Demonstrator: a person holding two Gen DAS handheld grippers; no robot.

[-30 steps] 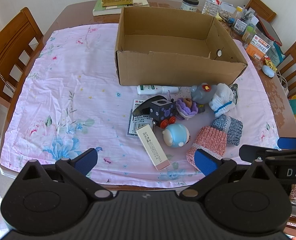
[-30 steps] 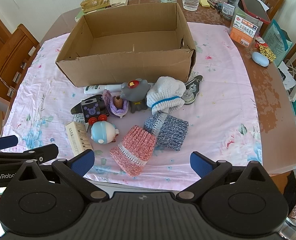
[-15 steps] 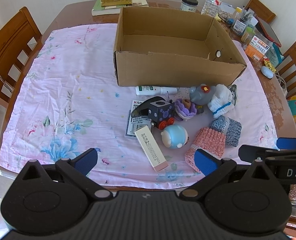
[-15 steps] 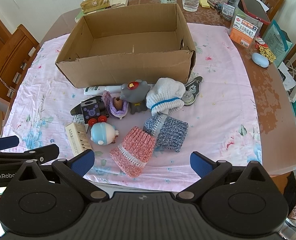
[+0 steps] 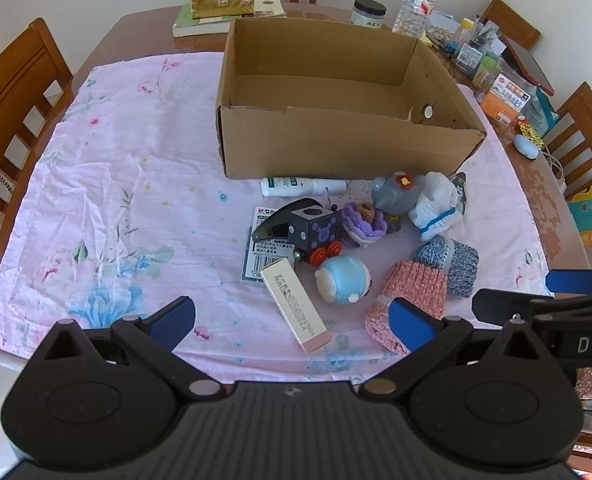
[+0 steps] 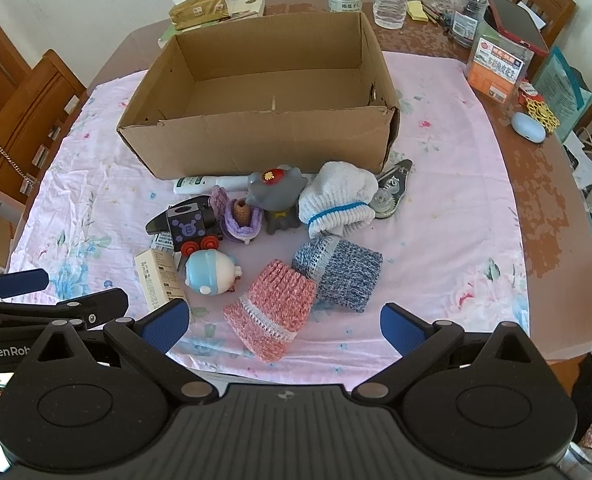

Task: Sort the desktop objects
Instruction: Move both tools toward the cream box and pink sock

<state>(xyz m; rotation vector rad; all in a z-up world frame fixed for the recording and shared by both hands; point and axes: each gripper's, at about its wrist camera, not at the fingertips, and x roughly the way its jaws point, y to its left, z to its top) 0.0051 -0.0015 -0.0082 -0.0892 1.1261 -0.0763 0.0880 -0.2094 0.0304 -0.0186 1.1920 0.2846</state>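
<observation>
Both the left gripper and right gripper stood open, empty. The box held nothing; the pink sock, nearest, was best grasped mid-body.

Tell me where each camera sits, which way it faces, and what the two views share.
Left wrist: on the left claw at the table's near edge, facing the cardboard box; its open blue-padded fingers show, and the right claw enters at right.
Right wrist: on the right claw, further right, facing the same way; its open fingers show, and the left claw enters at left.
Shared: box, pink knitted sock, blue round toy, pink floral cloth.
</observation>
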